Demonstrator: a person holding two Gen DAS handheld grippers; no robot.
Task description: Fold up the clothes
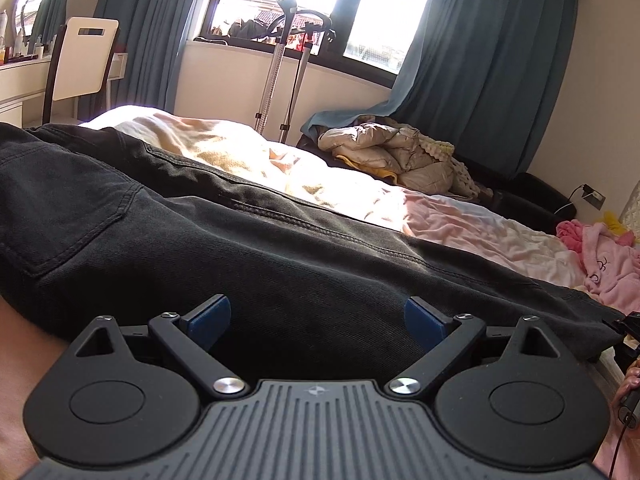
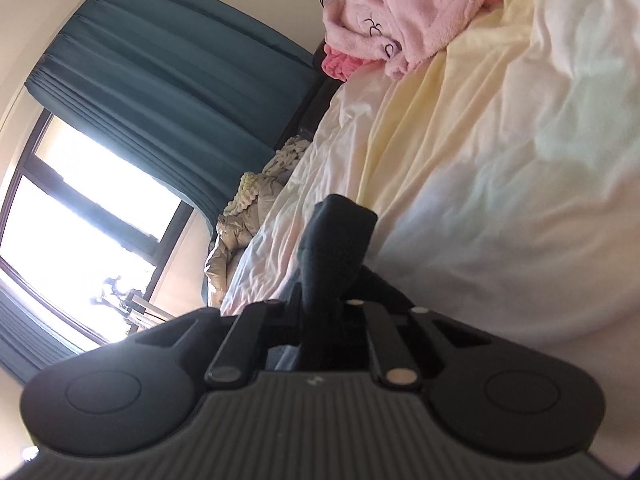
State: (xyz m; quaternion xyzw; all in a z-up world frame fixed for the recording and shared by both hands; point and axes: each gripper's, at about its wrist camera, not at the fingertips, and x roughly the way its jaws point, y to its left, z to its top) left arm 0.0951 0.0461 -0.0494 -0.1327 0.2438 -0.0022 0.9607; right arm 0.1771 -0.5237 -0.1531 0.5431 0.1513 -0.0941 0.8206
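Your left hand-held gripper (image 1: 318,320) gapes wide just above the black jeans (image 1: 200,240) spread across the bed (image 1: 460,224); your right hand-held gripper (image 2: 324,300) pinches a bunched jeans fold.

The jeans (image 1: 224,248) are black with matching stitched seams. The bedsheet (image 1: 460,224) fades between pale yellow, pink and white. The robe (image 2: 384,28) is light pink, the curtains (image 1: 480,72) teal, the puffer jacket (image 1: 384,152) beige, and the chair (image 1: 84,56) cream.
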